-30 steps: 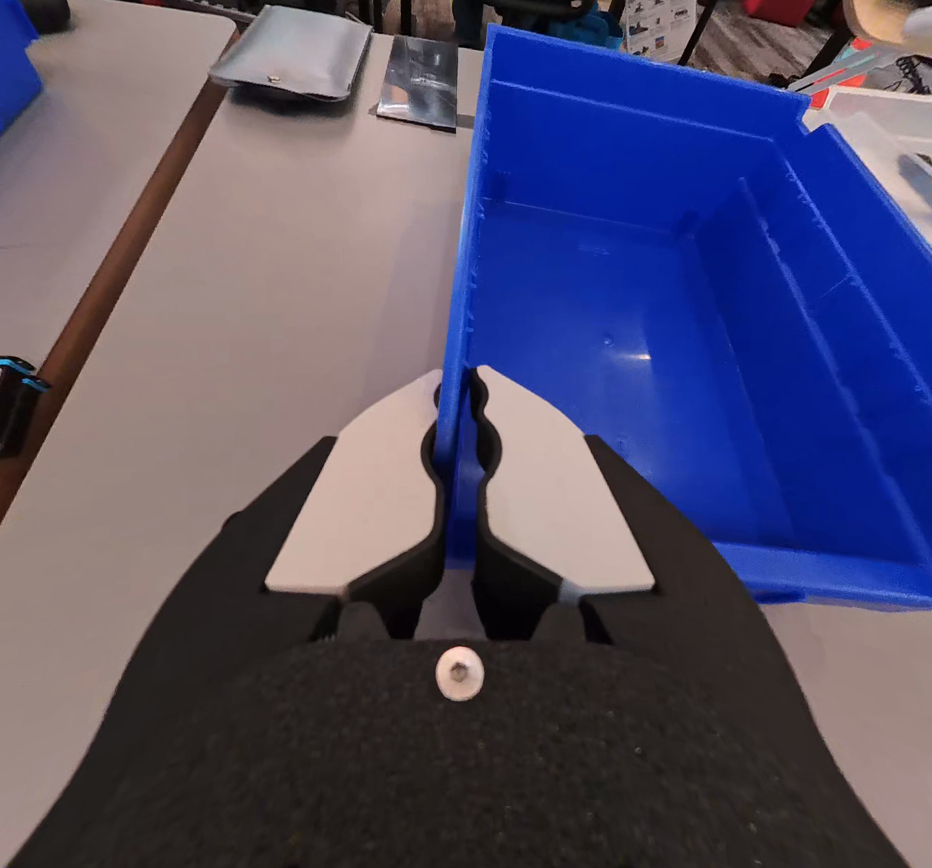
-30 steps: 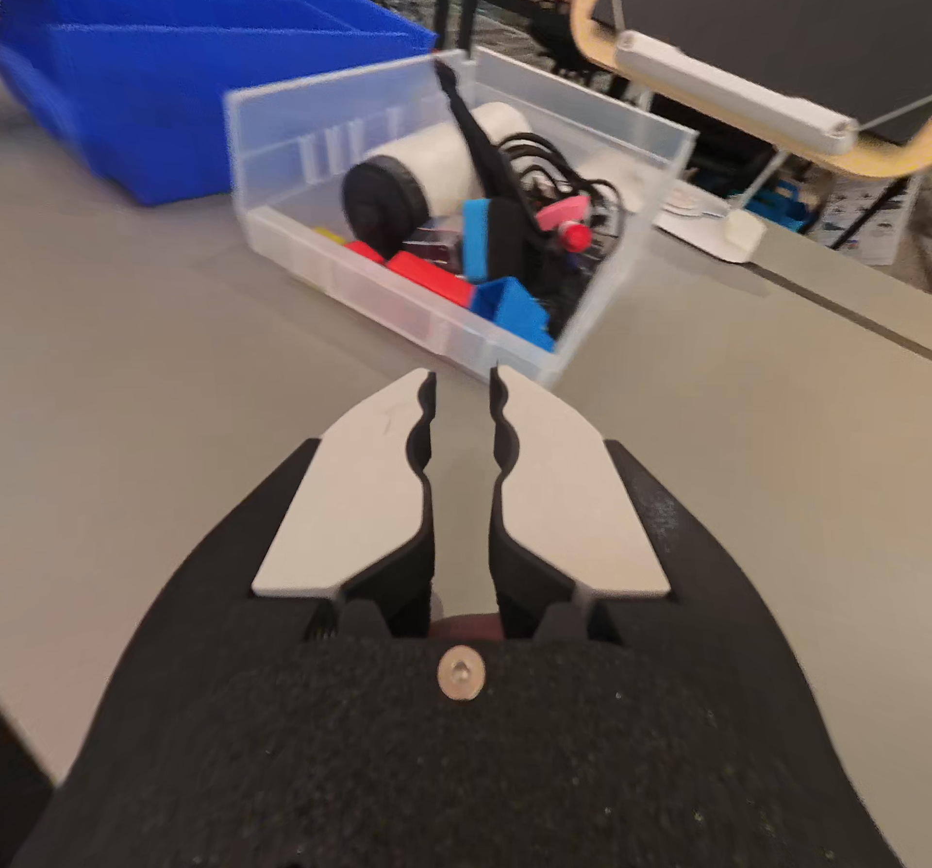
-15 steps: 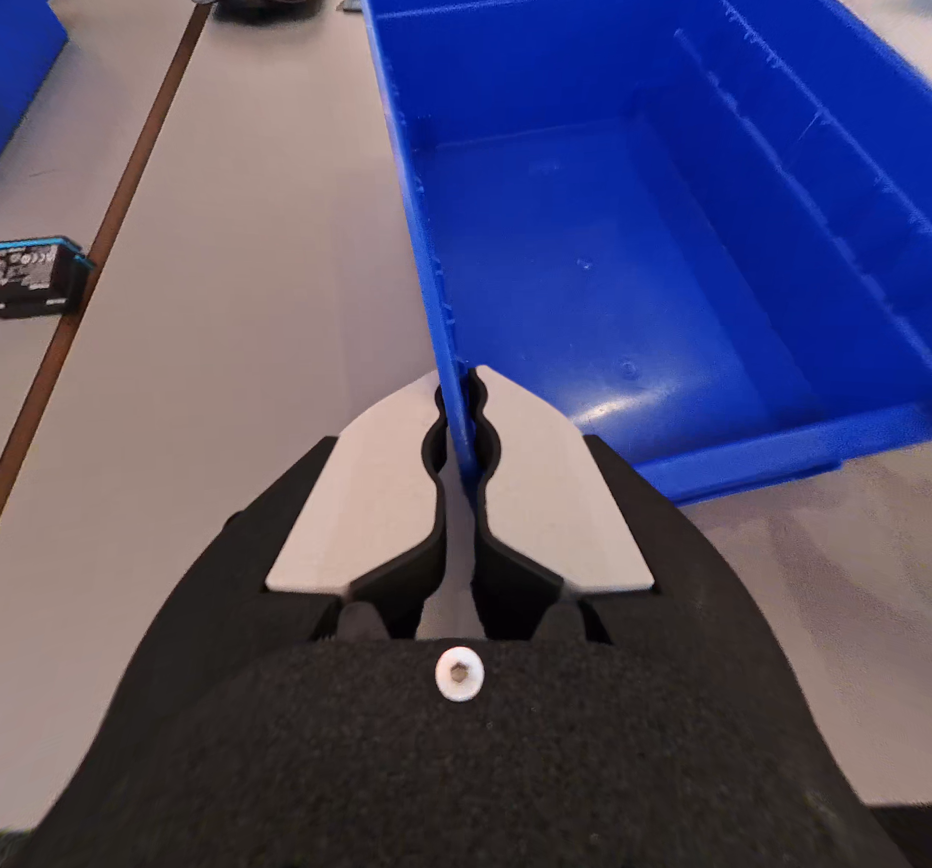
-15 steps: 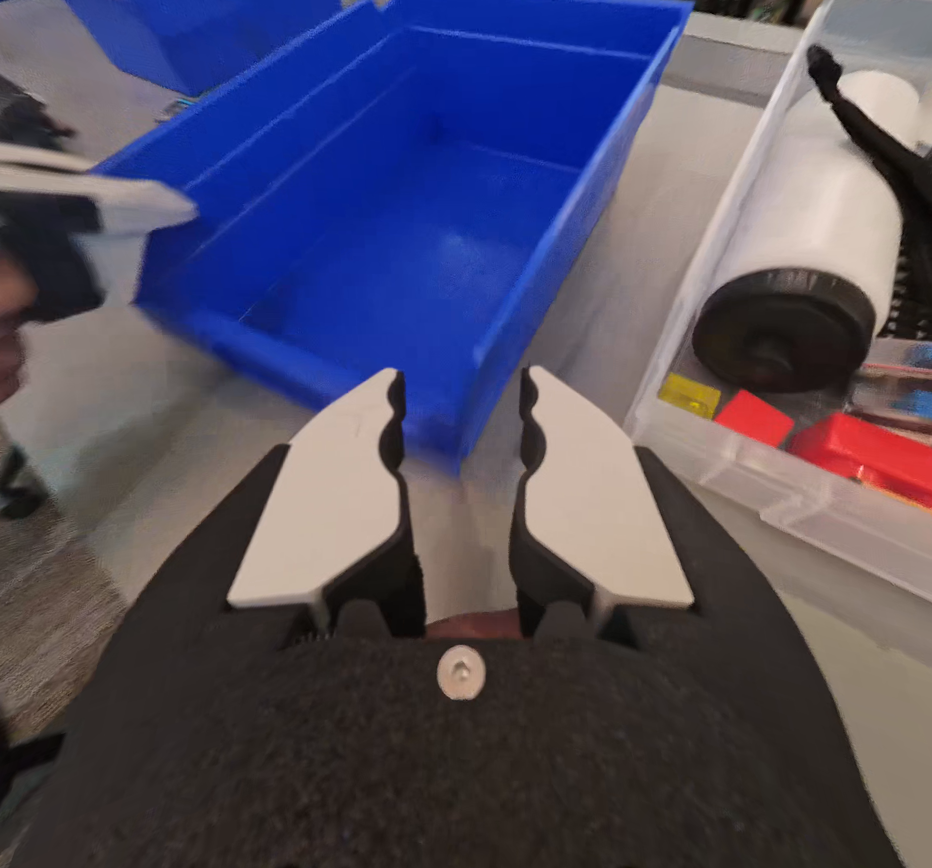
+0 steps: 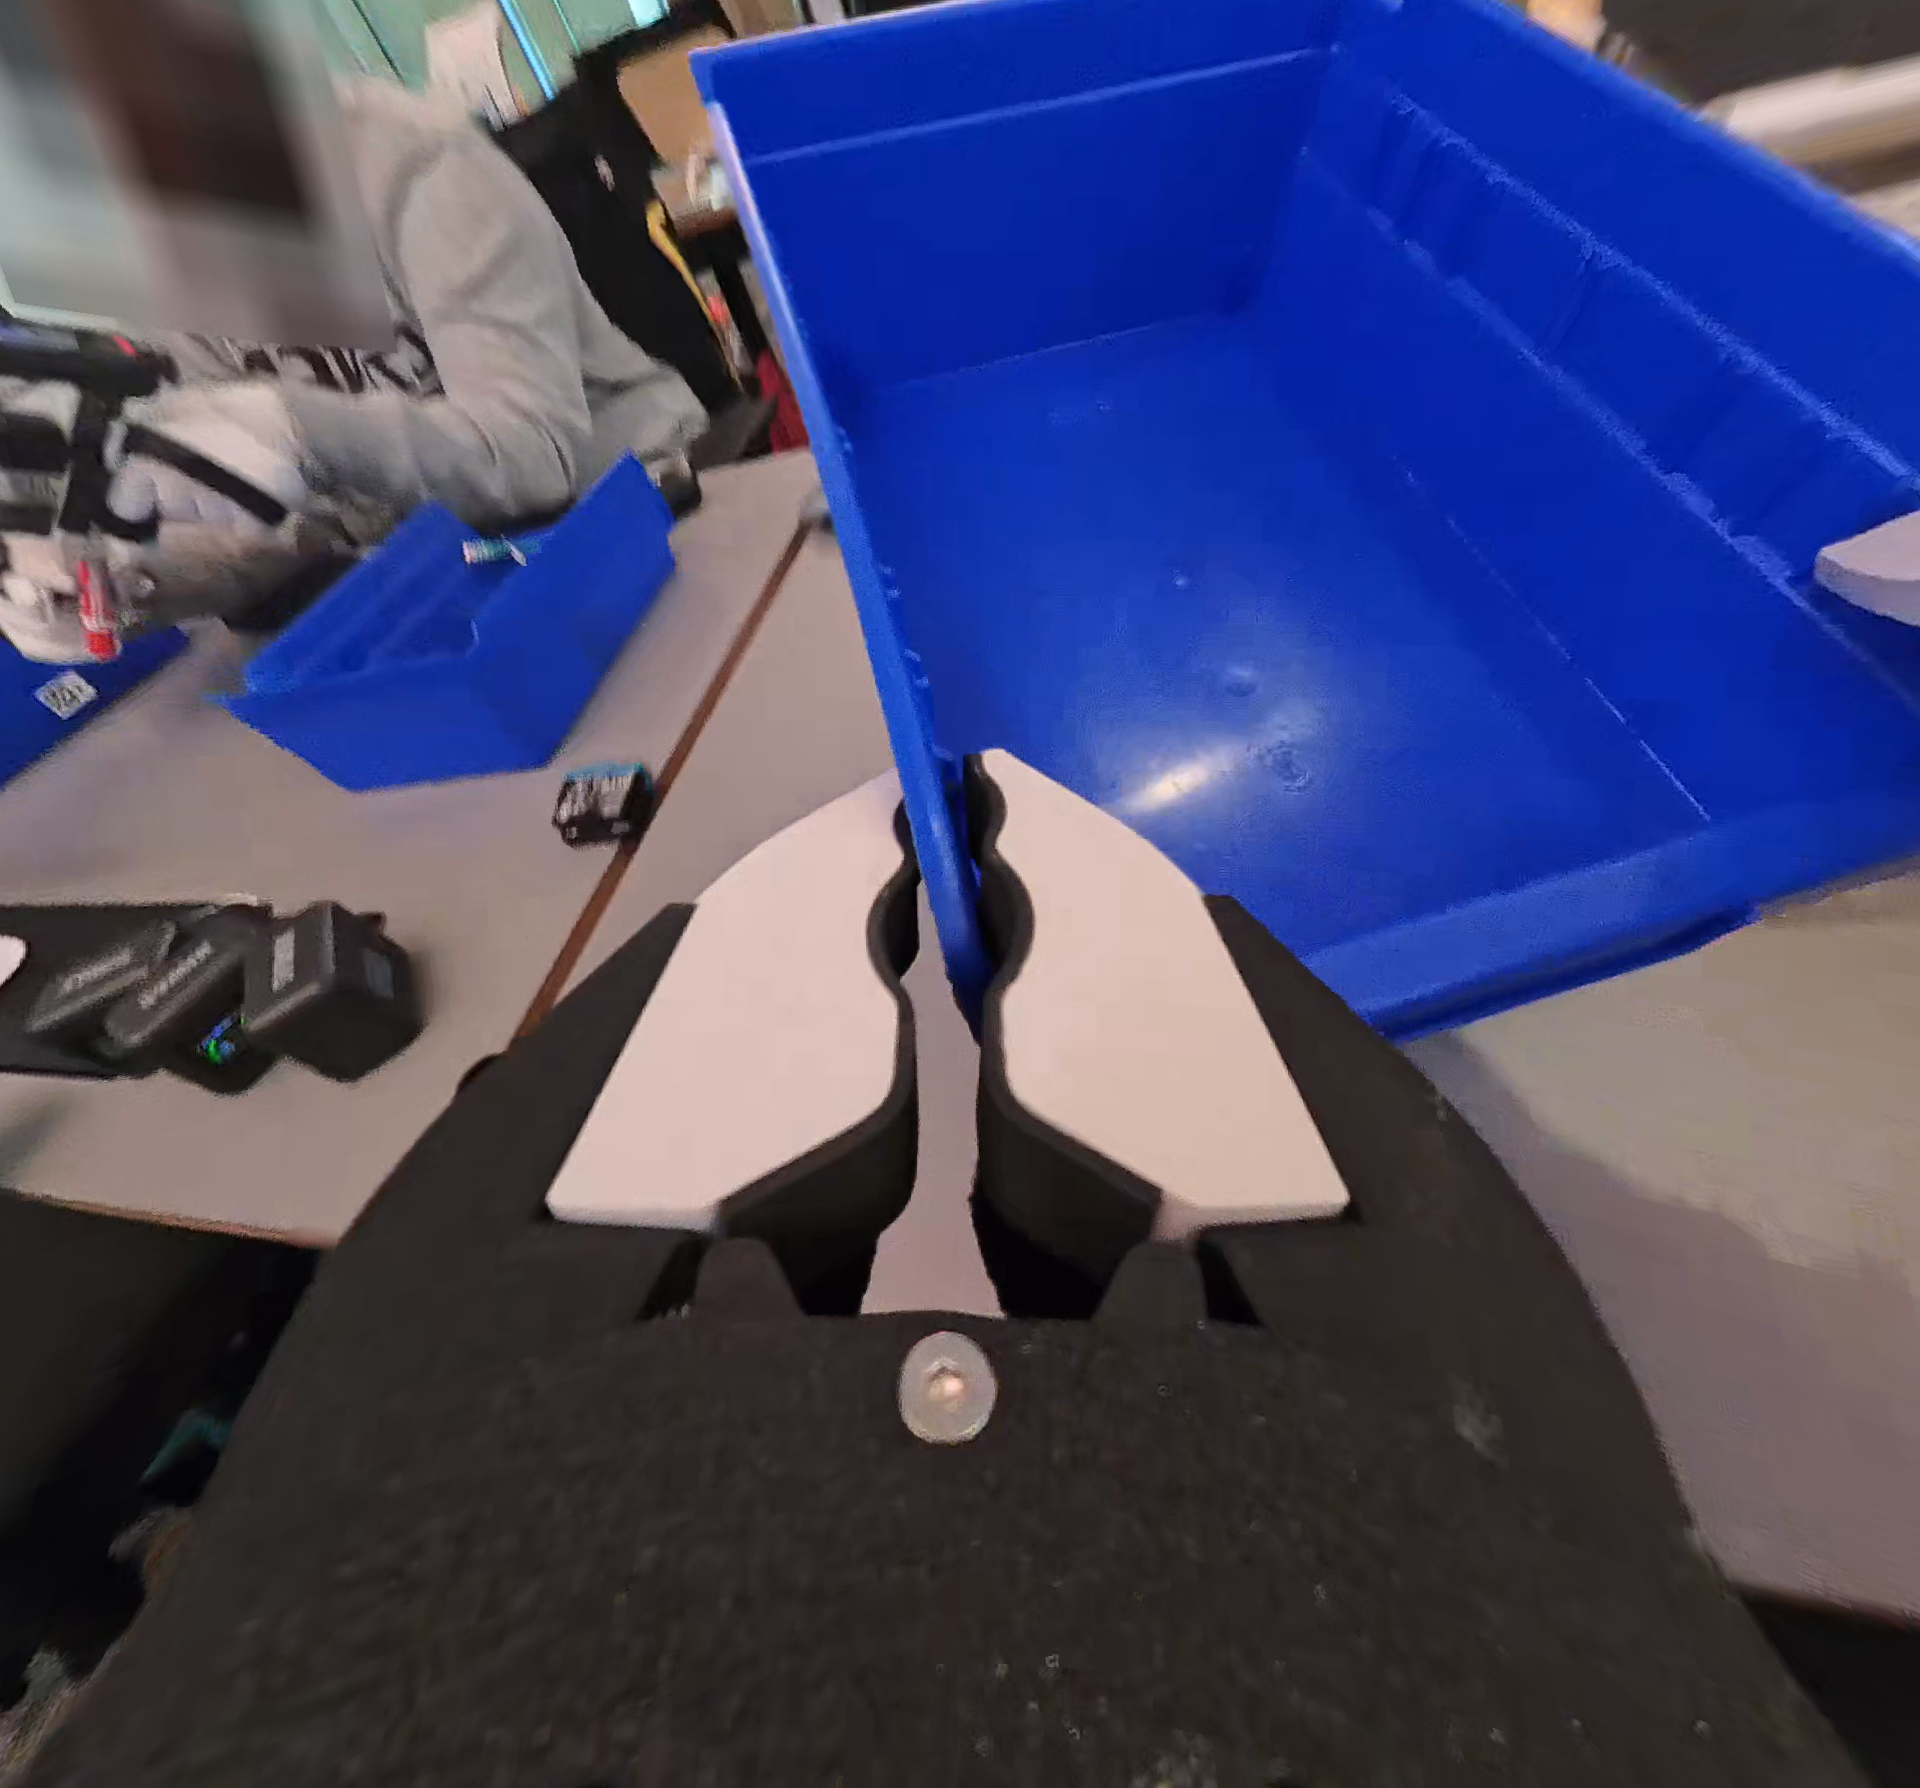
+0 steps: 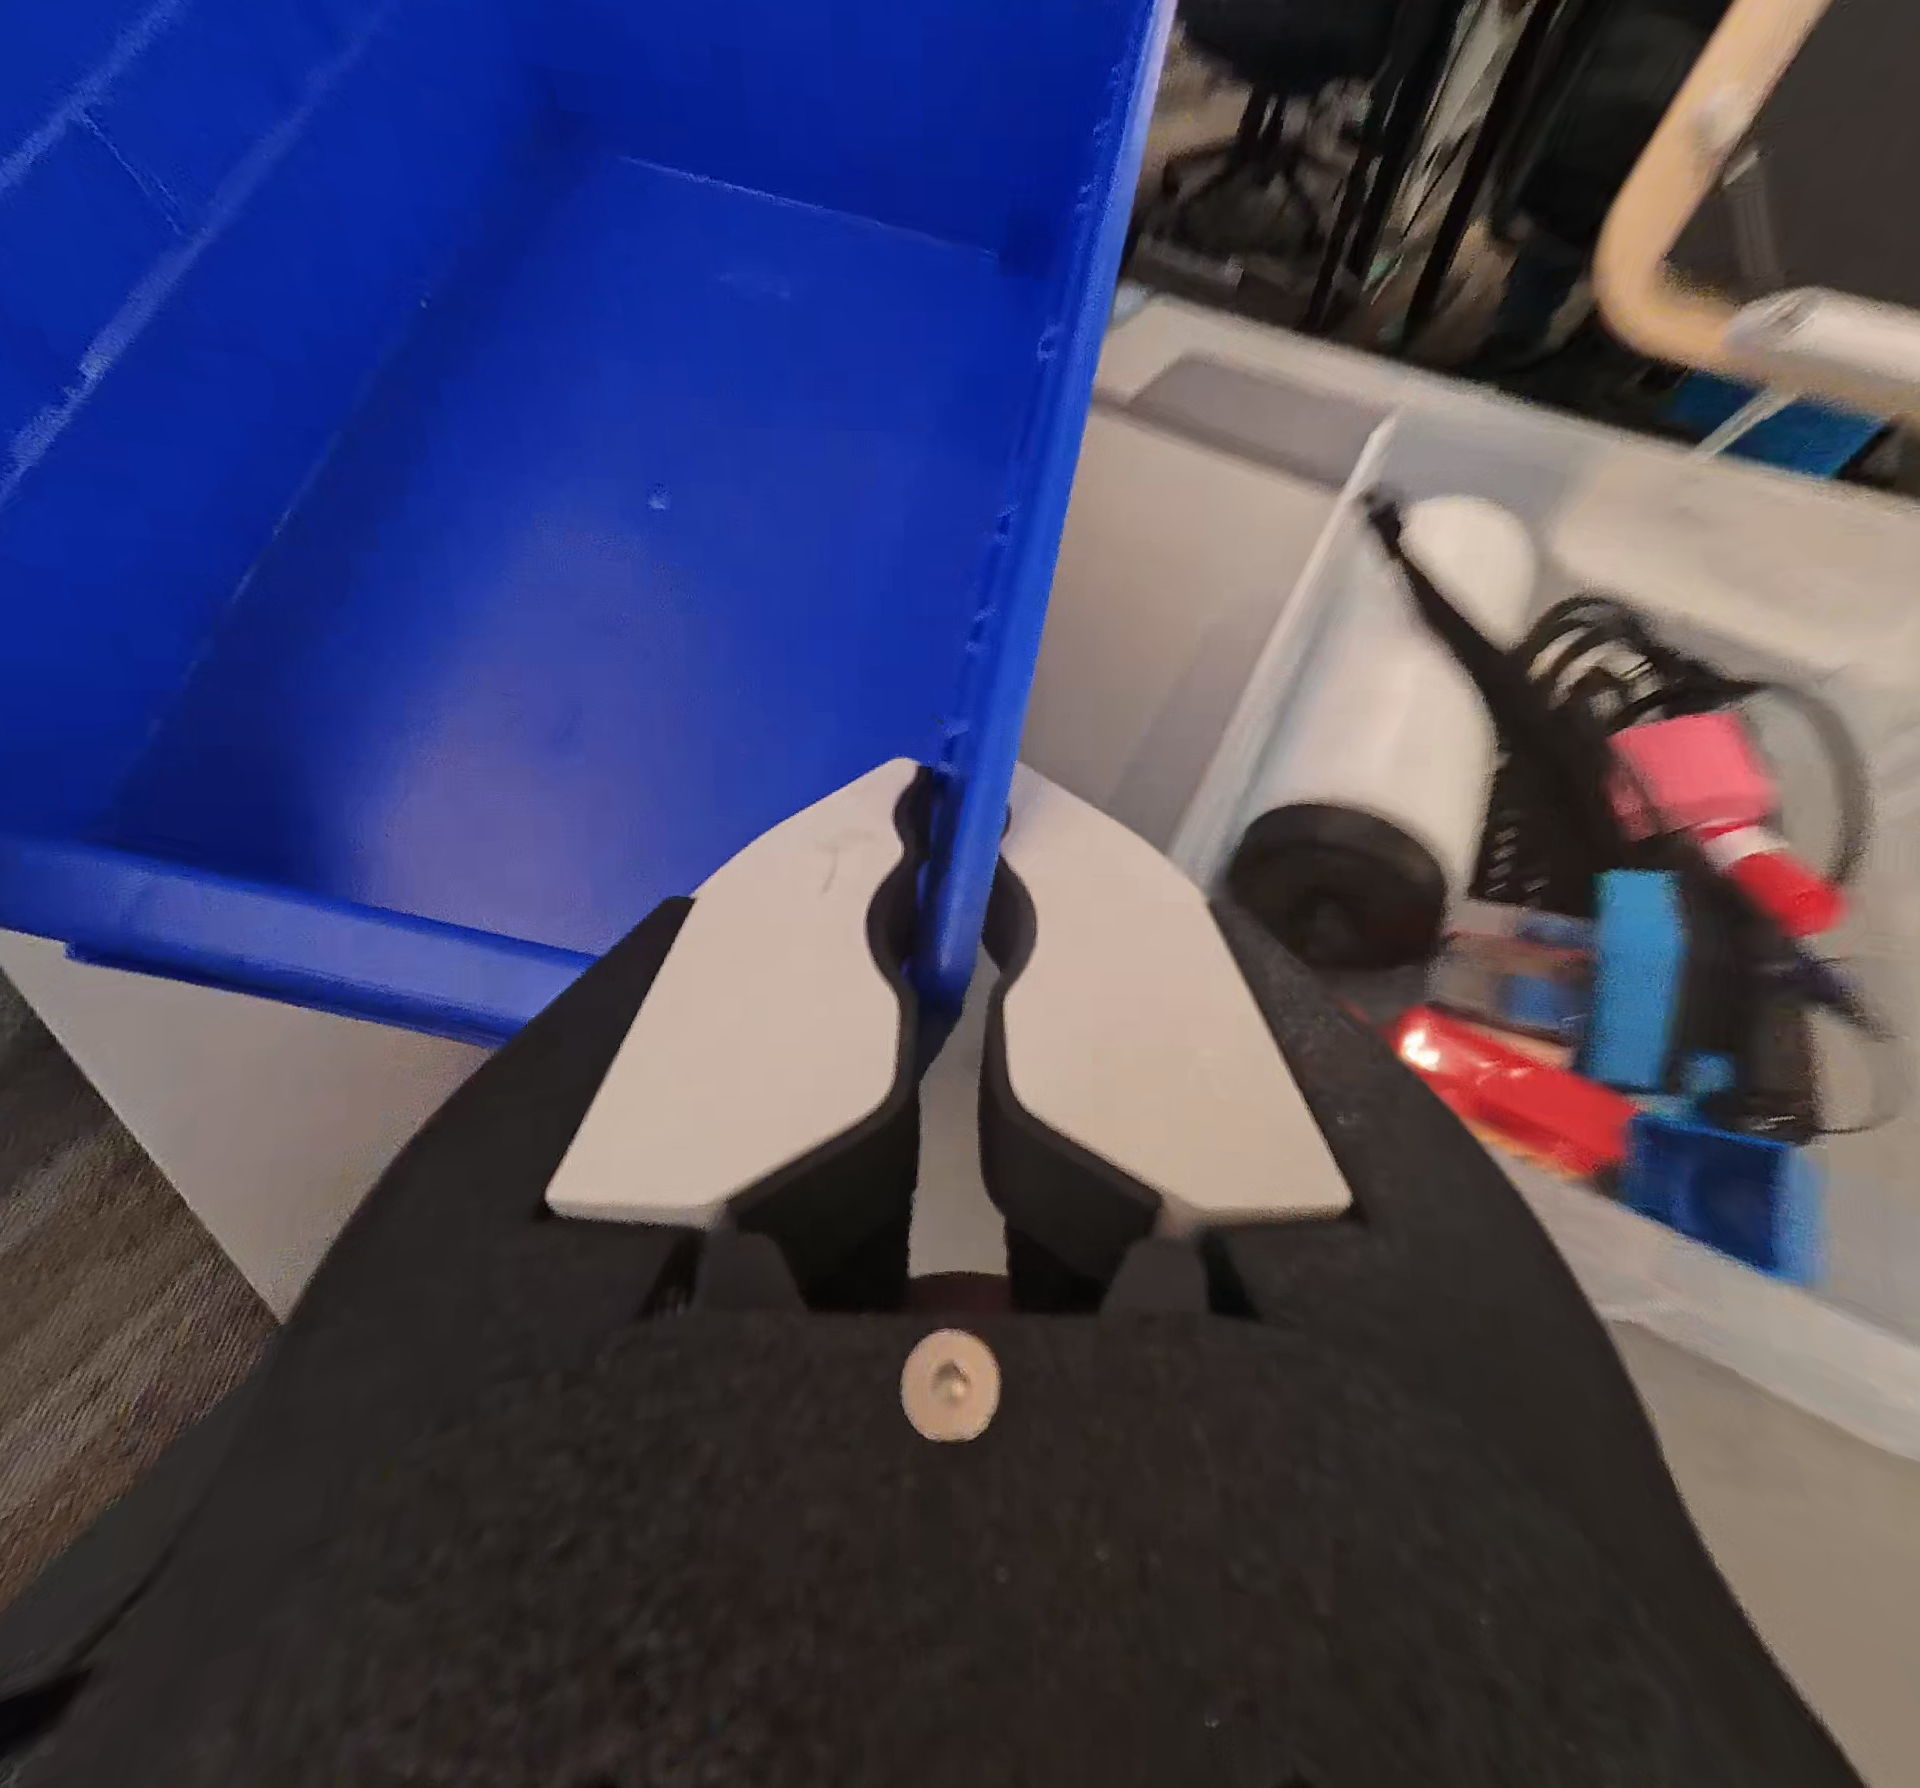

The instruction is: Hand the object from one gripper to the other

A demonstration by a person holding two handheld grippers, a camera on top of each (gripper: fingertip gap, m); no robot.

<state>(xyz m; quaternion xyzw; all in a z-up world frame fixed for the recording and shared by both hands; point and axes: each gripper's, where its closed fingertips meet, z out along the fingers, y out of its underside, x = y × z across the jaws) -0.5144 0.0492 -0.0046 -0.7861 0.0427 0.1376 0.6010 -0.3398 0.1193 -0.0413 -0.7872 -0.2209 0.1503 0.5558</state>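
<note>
Blue bin (image 5: 1299, 595) is lifted and tilted over the desk (image 5: 1662, 1167), pinched on both long side walls: left gripper (image 5: 948, 834) has its jaws narrowed onto the left wall near the front corner, right gripper (image 6: 961, 839) clamps the right wall the same way. Double grip makes sense mid-handover, so the empty bin can't swing before one side lets go. Right view is blurred, so how deep that wall sits is probably similar but not certain; clear parts bin (image 6: 1299, 616) sits beside it on the desk.

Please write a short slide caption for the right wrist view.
Right claw shut on the side wall of the empty blue bin, beside a clear box of parts.
</note>
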